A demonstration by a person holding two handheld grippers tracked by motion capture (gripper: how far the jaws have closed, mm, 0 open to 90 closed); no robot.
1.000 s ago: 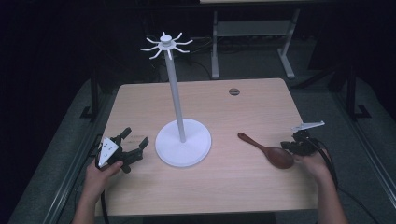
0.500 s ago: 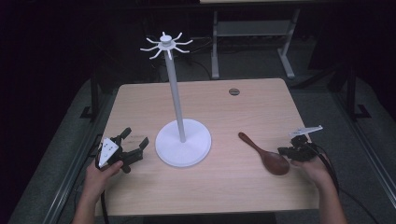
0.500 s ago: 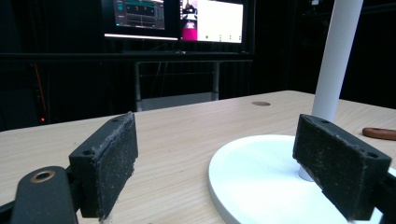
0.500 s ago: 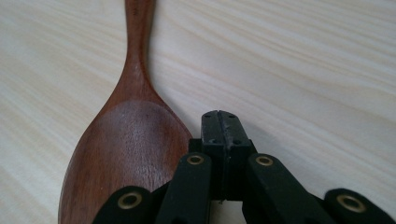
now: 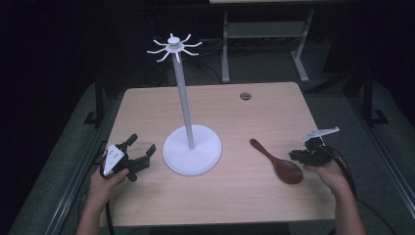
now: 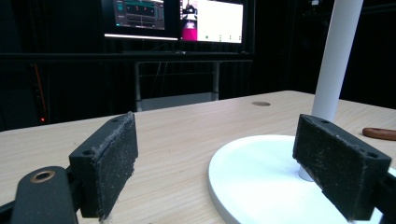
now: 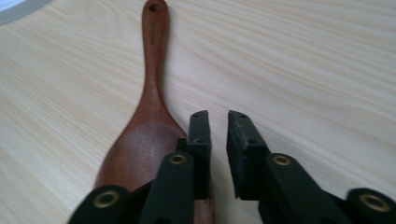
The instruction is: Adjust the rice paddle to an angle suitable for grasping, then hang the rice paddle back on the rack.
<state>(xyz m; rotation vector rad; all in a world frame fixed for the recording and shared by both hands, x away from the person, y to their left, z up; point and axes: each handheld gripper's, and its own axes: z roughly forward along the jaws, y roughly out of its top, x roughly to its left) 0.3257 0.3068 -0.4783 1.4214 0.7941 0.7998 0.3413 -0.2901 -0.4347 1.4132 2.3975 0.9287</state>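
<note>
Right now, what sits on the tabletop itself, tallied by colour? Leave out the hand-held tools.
White: 1, the tall hook stand, with its round base on the table.
Brown: 1, the wooden spoon, lying flat to the right of the stand.
Total: 2

A dim lab or recording room is surrounding me: lit monitors [image 6: 180, 21] are glowing at the upper middle, a metal rack [image 5: 264, 39] is standing at the top behind the bare wooden table [image 5: 215, 103], and dark walls are closing everything in.
</note>
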